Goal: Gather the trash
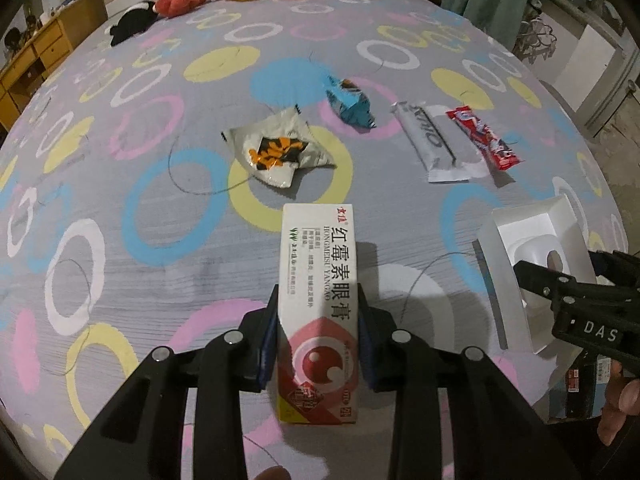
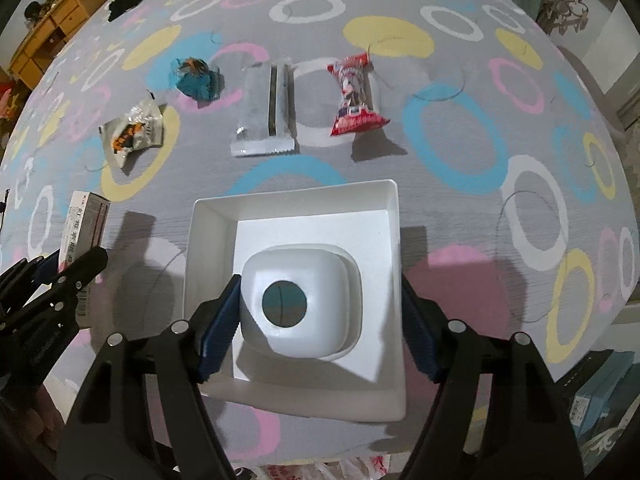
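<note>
Both grippers are loaded, the left gripper (image 1: 318, 342) clamped on a box (image 1: 316, 304), the right gripper (image 2: 316, 332) gripping a tray (image 2: 294, 200), while 4 wrappers (image 1: 276, 152) remain on the bed (image 1: 120, 200).

A white ointment carton (image 1: 316, 312) printed with red characters and a red eye emblem is seen lifted off a ring-patterned bedspread (image 1: 120, 208), its long sides clamped. An open white box (image 2: 296, 292), fitted with a moulded white insert with a round hole, is gripped by its side walls. Farther back, four wrappers are laid in a row: silver-and-orange (image 1: 276, 150), crumpled blue (image 1: 350, 104), flattened silver (image 1: 436, 140) and red (image 1: 484, 138).
</note>
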